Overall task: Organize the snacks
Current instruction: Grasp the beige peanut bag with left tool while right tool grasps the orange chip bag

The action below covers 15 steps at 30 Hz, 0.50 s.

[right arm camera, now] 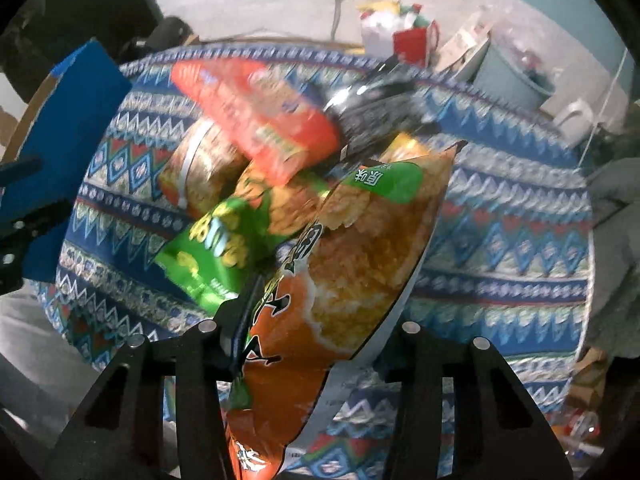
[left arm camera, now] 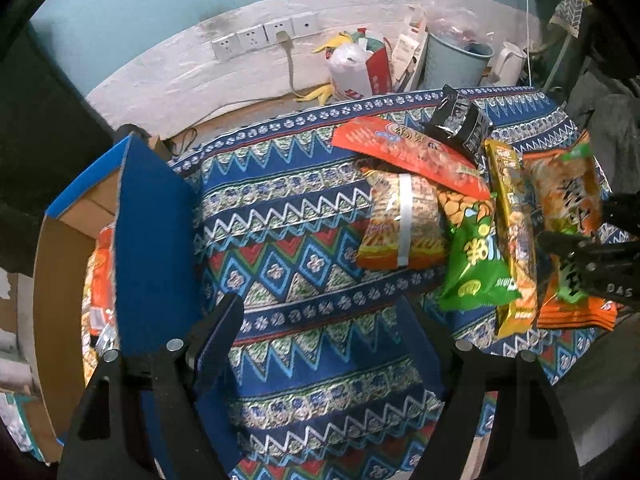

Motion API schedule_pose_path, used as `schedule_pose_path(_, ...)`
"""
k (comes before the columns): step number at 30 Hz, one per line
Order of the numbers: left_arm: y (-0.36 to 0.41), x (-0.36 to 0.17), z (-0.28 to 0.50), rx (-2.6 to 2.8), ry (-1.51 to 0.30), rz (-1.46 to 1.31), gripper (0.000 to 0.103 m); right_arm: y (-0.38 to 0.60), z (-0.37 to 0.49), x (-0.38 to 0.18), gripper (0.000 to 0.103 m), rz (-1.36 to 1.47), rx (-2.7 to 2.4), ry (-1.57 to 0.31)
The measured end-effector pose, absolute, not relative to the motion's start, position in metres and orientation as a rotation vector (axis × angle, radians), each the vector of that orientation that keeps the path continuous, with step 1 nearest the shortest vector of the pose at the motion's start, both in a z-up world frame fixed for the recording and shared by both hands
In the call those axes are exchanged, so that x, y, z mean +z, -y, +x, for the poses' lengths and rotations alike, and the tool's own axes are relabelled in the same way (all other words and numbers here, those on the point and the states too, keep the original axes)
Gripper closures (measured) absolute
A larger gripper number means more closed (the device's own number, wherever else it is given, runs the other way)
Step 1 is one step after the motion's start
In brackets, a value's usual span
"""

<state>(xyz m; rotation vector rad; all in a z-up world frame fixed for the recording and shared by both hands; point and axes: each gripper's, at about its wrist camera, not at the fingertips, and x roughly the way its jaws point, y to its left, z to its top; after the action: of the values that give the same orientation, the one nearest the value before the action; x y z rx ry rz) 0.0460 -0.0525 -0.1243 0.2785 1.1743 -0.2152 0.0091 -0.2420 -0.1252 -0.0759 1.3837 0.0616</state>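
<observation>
A pile of snack packets lies on the patterned cloth: a red bag, a black packet, a striped orange bag, a green bag and a long yellow packet. My right gripper is shut on an orange snack bag and holds it above the pile; both also show in the left wrist view, the bag and the gripper. My left gripper is open and empty over the cloth, between the pile and the blue-lidded cardboard box.
The cardboard box at left holds orange packets. Behind the table stand a white plastic bag, a blue bin, a white kettle and wall sockets with a cable. Grey cloth lies at right.
</observation>
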Motion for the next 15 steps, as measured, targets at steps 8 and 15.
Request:
schedule_pose_path(8, 0.078, -0.140, 0.078, -0.266, -1.226, 0.170, 0.022, 0.265, 0.032, -0.111, 0.057, -0.202, 0.016, -1.325)
schedule_pose_path(15, 0.107, -0.168, 0.102, -0.288, -1.259, 0.182, 0.022, 0.284, 0.045, -0.126, 0.057, -0.217, -0.020, -1.346)
